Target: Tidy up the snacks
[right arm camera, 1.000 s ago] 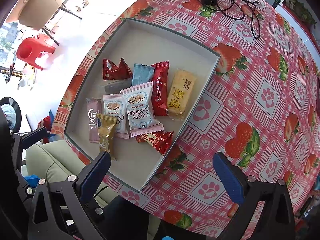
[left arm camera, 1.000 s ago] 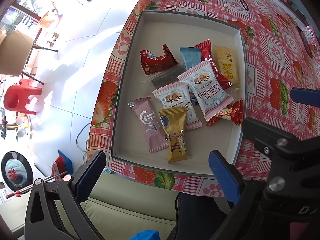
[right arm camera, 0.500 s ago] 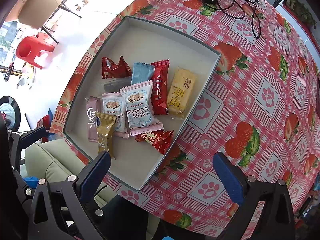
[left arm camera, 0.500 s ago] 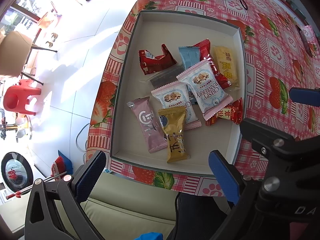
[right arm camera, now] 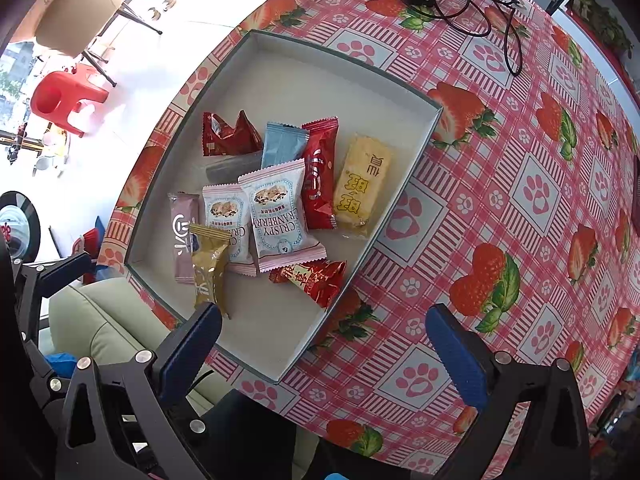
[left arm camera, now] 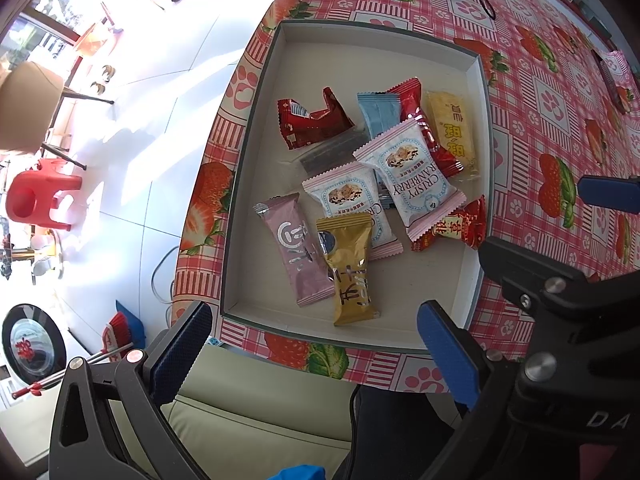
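the left gripper [left arm camera: 312,344] is seen at the bottom of the left wrist frame, jaws spread wide with nothing between them. the right gripper [right arm camera: 324,344] is likewise held wide open and empty at the bottom of its frame. a shallow grey box [left arm camera: 478,80] is set on the strawberry tablecloth [right arm camera: 520,200], and the snack packets are piled in its middle: a gold packet [left arm camera: 350,268] is laid beside a pink bar [left arm camera: 298,248], with a yellow packet [right arm camera: 362,186] toward the right wall.
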A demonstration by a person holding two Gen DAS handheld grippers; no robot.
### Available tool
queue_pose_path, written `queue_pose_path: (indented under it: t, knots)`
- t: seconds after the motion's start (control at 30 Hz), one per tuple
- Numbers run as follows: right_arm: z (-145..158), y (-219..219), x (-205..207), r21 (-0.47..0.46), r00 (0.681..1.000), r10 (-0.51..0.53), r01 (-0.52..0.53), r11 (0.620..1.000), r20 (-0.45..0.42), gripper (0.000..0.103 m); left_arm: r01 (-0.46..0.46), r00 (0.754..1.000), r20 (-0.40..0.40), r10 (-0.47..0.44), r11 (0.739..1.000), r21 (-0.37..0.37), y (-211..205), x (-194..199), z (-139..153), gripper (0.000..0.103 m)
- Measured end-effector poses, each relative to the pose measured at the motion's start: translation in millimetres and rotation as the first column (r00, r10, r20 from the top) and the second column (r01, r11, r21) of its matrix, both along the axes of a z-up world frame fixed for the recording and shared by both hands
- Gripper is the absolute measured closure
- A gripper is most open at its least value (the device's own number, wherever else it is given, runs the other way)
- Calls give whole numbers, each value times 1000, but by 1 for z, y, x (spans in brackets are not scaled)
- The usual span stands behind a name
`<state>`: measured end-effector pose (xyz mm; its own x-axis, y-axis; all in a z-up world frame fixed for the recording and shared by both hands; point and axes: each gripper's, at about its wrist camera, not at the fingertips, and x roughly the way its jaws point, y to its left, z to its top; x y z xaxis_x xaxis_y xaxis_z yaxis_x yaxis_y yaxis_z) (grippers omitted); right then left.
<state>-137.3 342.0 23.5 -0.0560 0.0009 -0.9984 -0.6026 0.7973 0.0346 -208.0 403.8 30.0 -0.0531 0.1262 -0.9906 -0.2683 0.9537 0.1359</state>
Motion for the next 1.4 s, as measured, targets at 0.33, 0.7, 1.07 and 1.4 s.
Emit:
queue_pose_path:
  t: [0.33, 0.7, 1.07, 1.4]
  knots:
    - [-1, 0, 1, -2, 1000, 1, -1, 1000, -1, 0, -4, 1000, -2, 4, 1000, -5, 1, 1, -2, 0]
    - [-3, -1, 2, -9, 1000, 6, -6, 1000, -4, 0, -2, 1000, -3, 2, 1000, -8, 1, 2, -3, 0]
    - [-4, -1, 3, -12, 1000, 7, -7, 1000, -8, 0, 0, 1000, -4, -1, 1000, -7, 1, 3, -3, 0]
    - [-5, -1, 4, -14, 1000, 8, -8, 1000, -9, 0, 2, 1000, -5, -2, 1000, -8, 0, 4, -4, 0]
